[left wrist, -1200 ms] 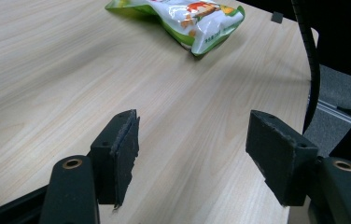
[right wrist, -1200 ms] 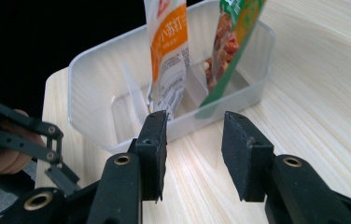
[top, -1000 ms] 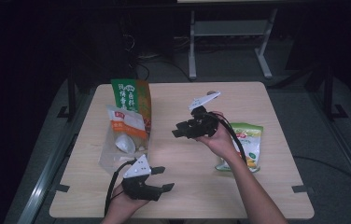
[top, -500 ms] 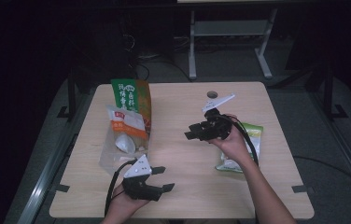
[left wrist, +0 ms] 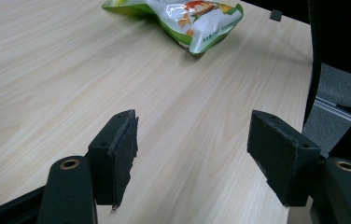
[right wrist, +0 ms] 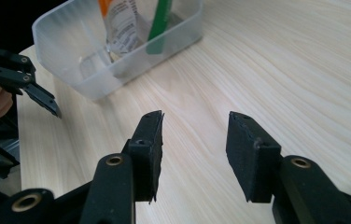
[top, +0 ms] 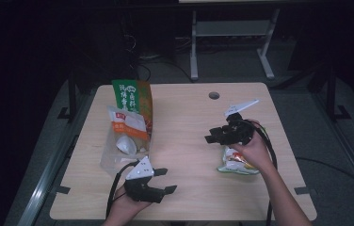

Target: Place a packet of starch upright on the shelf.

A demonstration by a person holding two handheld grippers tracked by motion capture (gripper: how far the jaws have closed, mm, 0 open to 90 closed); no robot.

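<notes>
My left gripper [top: 167,180] [left wrist: 192,149] rests low at the table's near edge, open, with bare wood between its pads. A green snack bag [top: 234,162] [left wrist: 187,14] lies flat on the table's right side. My right gripper [top: 211,135] [right wrist: 194,149] hovers over that bag's far end and points left, toward the clear plastic bin [top: 111,162] [right wrist: 117,42]. It is open, its jaws have just been widening, and nothing is between them. The bin holds a tall green-and-orange bag [top: 132,101] and a white-and-orange bag [top: 128,125], both upright.
The light wooden table [top: 184,117] has a round cable hole [top: 214,95] at the far side. A grey metal stand [top: 231,28] is on the dark floor beyond. In the right gripper view my left gripper [right wrist: 19,79] shows at the left edge.
My right hand has carried its gripper to the right, from the table's middle to above the green snack bag. The left gripper has stayed where it was.
</notes>
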